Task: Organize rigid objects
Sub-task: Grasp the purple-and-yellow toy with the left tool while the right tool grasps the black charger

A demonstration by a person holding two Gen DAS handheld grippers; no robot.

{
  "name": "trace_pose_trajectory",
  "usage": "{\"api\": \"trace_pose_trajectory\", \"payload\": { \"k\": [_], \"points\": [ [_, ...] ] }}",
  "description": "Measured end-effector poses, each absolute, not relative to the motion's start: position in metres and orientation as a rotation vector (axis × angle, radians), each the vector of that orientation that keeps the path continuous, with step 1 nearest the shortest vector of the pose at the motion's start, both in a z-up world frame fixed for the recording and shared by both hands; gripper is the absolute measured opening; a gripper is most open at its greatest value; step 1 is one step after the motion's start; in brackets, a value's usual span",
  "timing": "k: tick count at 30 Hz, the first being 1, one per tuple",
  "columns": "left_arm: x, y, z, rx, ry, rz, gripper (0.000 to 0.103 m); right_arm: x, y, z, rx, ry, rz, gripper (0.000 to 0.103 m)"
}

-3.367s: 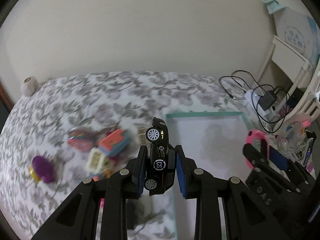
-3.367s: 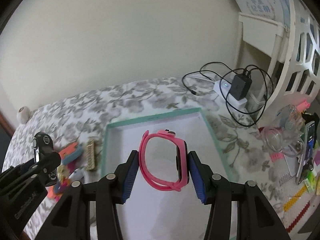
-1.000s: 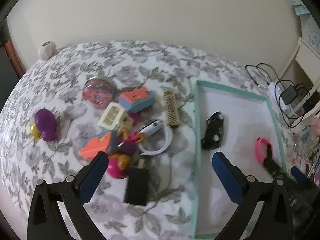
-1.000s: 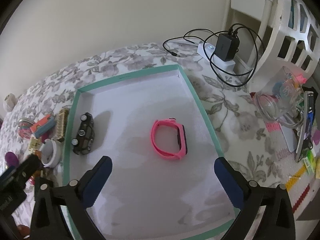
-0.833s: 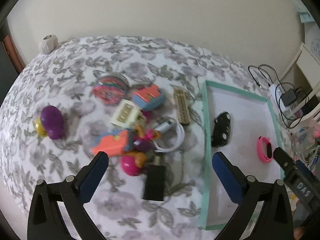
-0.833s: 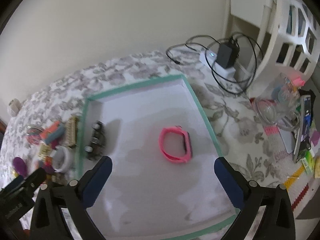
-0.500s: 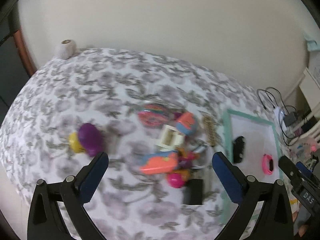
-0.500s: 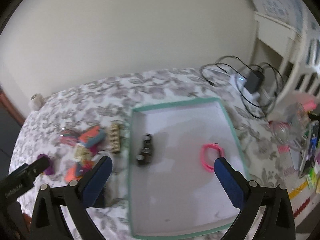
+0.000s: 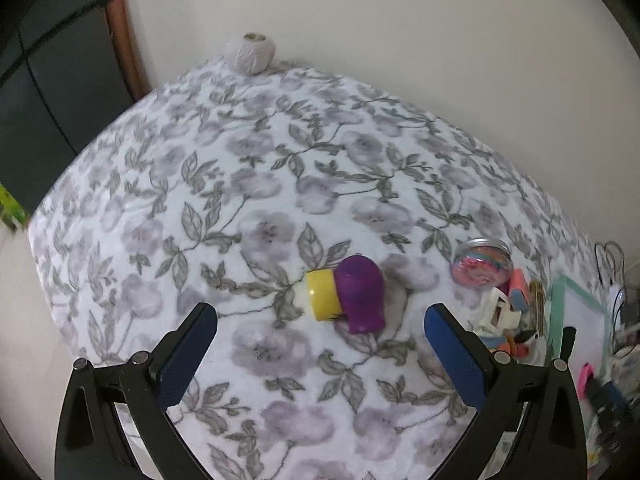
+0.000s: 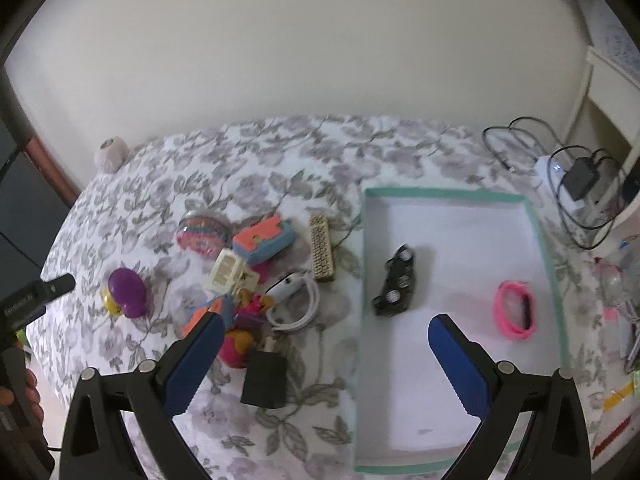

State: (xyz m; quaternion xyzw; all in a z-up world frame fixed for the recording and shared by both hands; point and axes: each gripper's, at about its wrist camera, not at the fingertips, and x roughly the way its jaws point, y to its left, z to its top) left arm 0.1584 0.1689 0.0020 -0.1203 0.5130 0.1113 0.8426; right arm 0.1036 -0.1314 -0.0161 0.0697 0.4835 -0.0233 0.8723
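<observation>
A purple and yellow toy point(image 9: 347, 298) lies on the floral cloth just ahead of my open left gripper point(image 9: 318, 356), which holds nothing. The same toy point(image 10: 125, 292) shows at the left of the right wrist view. My right gripper point(image 10: 323, 350) is open and empty above the tray's left edge. The green-rimmed white tray point(image 10: 448, 193) holds a black toy car point(image 10: 395, 281) and a pink wristband point(image 10: 515, 310). A pile of small things sits left of the tray: a colourful round tin point(image 10: 204, 230), an orange-blue block point(image 10: 265, 239), a brush point(image 10: 322, 246), a white band point(image 10: 294, 298), a black adapter point(image 10: 265, 377).
A ball of pale yarn point(image 9: 250, 53) rests at the table's far left corner by the wall. A charger and cables point(image 10: 576, 178) lie right of the tray, with clutter beyond. A dark cabinet point(image 9: 44, 92) stands left of the table. A person's hand point(image 10: 24, 394) shows at lower left.
Both grippers let go: the car and wristband now lie in the tray. The left gripper swung left to the purple toy; the right gripper pulled back and turned left.
</observation>
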Motion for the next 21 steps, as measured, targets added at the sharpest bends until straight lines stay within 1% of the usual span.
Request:
{"api": "trace_pose_trajectory", "payload": {
  "k": [6,8,10,15,17,21],
  "points": [
    [0.169,0.177,-0.026,-0.340,1.131,0.232,0.103,0.112,-0.110,-0.054,0.111,1.118,-0.012,0.103],
    [0.173,0.175,-0.035,-0.372,1.138,0.211,0.103,0.112,-0.106,-0.066,0.105,1.151,-0.010,0.101],
    [0.177,0.172,-0.043,-0.400,1.146,0.195,0.103,0.114,-0.104,-0.076,0.112,1.181,-0.003,0.094],
    [0.186,0.163,-0.062,-0.406,1.169,0.187,0.103,0.113,-0.101,-0.094,0.126,1.235,0.004,0.085],
    [0.188,0.161,-0.069,-0.416,1.175,0.184,0.103,0.112,-0.098,-0.100,0.122,1.250,0.008,0.084],
    [0.192,0.163,-0.079,-0.432,1.166,0.202,0.103,0.111,-0.095,-0.110,0.123,1.282,0.018,0.080]
  ]
}}
